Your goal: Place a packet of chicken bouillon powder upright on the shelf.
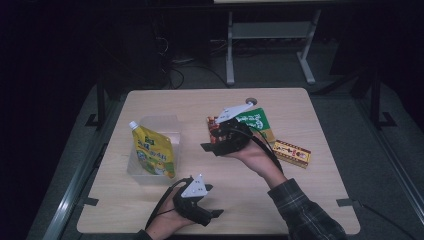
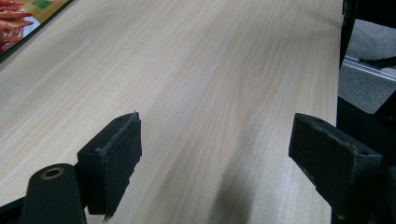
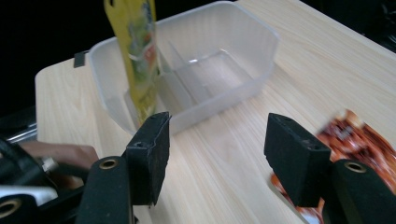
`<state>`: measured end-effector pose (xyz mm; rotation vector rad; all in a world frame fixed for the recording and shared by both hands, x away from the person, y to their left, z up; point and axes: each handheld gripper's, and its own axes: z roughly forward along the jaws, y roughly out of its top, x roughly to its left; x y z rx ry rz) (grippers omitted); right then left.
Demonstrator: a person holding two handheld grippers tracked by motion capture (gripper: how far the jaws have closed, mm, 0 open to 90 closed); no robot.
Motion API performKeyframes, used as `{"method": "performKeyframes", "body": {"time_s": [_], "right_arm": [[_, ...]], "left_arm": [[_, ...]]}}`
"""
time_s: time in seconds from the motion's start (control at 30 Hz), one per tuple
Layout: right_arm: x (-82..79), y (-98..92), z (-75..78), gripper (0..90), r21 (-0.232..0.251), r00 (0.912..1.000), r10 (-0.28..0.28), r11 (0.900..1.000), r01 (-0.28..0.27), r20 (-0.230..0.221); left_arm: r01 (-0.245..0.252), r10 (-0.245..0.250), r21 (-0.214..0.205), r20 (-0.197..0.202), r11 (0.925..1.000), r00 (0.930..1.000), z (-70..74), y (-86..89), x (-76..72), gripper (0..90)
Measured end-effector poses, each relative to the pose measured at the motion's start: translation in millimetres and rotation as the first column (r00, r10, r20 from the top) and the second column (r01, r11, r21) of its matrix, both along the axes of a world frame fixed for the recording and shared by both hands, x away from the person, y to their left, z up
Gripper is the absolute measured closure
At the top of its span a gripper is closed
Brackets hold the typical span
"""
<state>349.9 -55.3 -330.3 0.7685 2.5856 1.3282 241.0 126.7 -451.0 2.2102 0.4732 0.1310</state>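
Tabletop (image 2: 210,70) btwn open left claw (image 2: 215,158)

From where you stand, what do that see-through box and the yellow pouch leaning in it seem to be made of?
The box looks like frosted, translucent plastic: the wooden table shows faintly through its walls, which catch soft highlights. The yellow pouch looks like flexible, glossy printed film, probably plastic laminate, with a white screw cap; it stands upright in the box without rigid sides.

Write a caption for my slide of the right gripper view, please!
Open right claw over the wooden table, facing a clear tub holding a yellow pouch.
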Motion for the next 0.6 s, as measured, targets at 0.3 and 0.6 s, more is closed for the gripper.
{"method": "performKeyframes", "body": {"time_s": [0.3,0.6], "right_arm": [[-6.8,-41.4,-16.9,39.6,-0.005,0.9961,-0.086,0.9963,0.086,0.021],[-20.3,-70.6,-40.0,39.8,0.006,0.9855,-0.169,0.9857,0.168,0.018]], "left_arm": [[-0.012,0.012,-0.006,0.000,0.9999,0.9999,1.0,4.8,4.5,16.9],[-0.017,0.017,-0.014,0.000,0.9998,0.9999,1.1,4.6,5.0,17.0]]}}
